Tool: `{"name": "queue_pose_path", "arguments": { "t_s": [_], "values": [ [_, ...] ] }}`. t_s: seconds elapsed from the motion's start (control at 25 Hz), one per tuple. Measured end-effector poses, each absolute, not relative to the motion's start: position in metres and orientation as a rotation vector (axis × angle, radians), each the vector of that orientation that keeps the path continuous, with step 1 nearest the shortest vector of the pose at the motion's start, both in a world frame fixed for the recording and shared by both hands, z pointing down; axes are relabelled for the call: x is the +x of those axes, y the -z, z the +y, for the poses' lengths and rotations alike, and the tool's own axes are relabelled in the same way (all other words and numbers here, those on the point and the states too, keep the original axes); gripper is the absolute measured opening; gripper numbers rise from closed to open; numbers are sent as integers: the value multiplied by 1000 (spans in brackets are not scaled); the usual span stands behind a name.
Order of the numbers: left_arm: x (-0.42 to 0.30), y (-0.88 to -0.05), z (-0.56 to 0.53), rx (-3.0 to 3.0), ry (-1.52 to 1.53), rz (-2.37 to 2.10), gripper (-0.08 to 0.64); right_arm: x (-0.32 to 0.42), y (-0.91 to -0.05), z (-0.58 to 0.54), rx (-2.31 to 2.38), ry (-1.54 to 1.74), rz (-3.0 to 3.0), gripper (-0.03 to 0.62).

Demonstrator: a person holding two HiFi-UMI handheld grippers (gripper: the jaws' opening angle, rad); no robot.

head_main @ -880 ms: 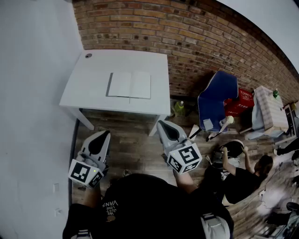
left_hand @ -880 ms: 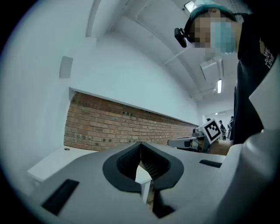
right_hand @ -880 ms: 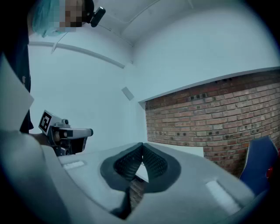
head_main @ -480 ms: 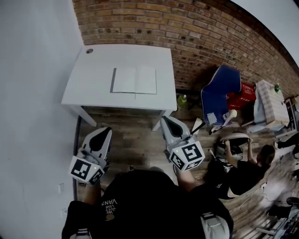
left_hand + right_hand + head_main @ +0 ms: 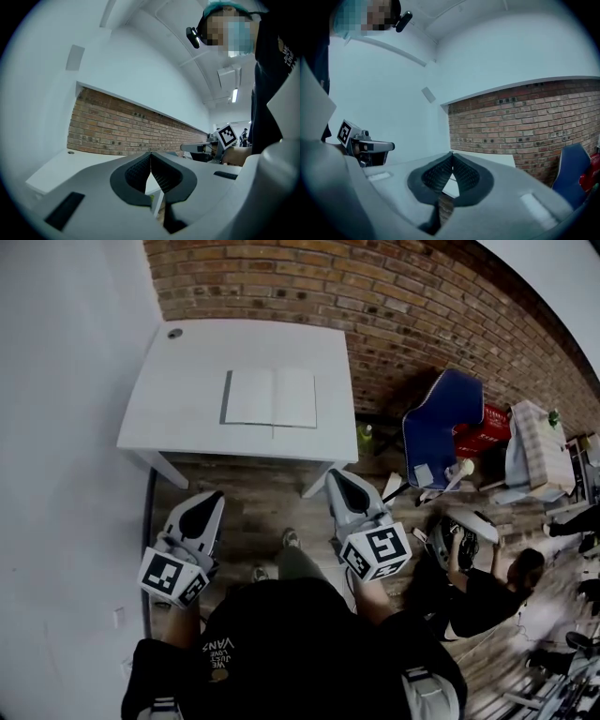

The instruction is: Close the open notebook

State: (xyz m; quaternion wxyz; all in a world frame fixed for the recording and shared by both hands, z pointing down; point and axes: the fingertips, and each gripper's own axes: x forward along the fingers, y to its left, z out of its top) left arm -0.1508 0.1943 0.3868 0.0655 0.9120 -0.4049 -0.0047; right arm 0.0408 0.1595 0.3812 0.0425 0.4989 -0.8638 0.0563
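An open notebook [image 5: 270,397] with blank white pages lies flat on the white table [image 5: 178,409] against the brick wall. Both grippers hang well short of the table, over the wooden floor. My left gripper [image 5: 207,497] is shut with nothing between its pads [image 5: 151,157]. My right gripper [image 5: 338,475] is also shut and empty, its pads [image 5: 451,156] meeting at the tips. In the left gripper view the table top [image 5: 61,164] shows ahead and the right gripper's marker cube [image 5: 228,135] to the right.
A blue chair [image 5: 441,432] and a red crate [image 5: 489,432] stand right of the table by the brick wall. A person in black [image 5: 483,592] crouches on the floor at the right. A green bottle [image 5: 365,437] sits by the table leg. A white wall runs along the left.
The table and notebook have drifted slightly closer and more central in the head view. A shoe has come into view on the floor between the grippers. Both grippers stay shut.
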Motion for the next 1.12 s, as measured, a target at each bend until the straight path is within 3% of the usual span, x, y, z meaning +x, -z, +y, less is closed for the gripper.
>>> {"name": "queue_pose_path", "arguments": {
  "t_s": [1.12],
  "values": [
    [-93,-403,56,2547,9,-1568,6,98,-406,-24,1218,-163,-2739,-2]
  ]
}}
